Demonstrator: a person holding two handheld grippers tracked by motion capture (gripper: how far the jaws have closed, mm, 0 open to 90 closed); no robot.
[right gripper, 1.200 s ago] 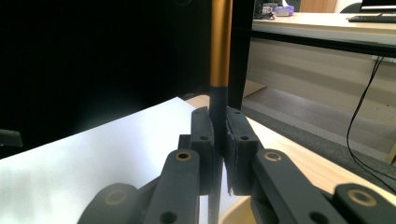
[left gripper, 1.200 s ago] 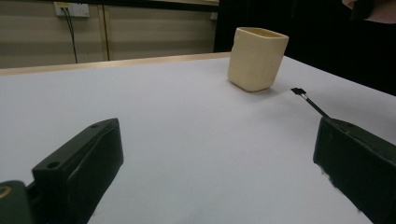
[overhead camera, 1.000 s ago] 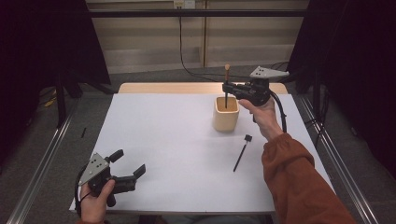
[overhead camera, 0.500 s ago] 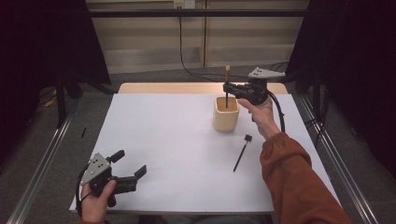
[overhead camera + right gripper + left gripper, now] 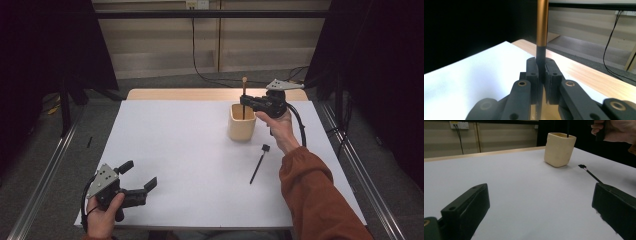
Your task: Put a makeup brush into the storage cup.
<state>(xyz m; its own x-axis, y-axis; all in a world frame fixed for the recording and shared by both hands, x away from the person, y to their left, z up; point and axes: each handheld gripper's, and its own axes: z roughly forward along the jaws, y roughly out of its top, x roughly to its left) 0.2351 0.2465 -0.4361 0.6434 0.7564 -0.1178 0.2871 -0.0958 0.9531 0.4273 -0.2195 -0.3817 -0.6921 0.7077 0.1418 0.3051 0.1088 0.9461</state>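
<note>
Table: a white-topped table [image 5: 190, 165] with a pale wooden far edge carries everything; its sheet looks smooth, so a thin thing lying flat on it gives the jaws little to get under.
Holder: a cream, squarish, open-topped cup [image 5: 242, 122] stands upright on the far right part of the table; it appears light and likely to slide or tip if the brush is pushed sideways against its rim.
Right gripper: the black two-jaw right gripper [image 5: 246, 101] hovers just above the cup's mouth, its jaws clamped narrow on the brush shaft.
Left gripper: the black left gripper [image 5: 141, 176] rests low at the near left corner, well apart from the cup, its jaws spread wide with nothing between them.
Held brush: a slim brush with a black lower shaft and a copper-orange upper handle [image 5: 541, 30] stands upright, its lower end inside the cup; it looks light, stiff and smooth, so it may slip or swing in the pads. The grip sits on the black part just below the orange, a fair place for a vertical lowering.
Spare brush: a thin black brush with a small square head [image 5: 258, 162] lies flat near the cup's front right; its tip material cannot be made out.
</note>
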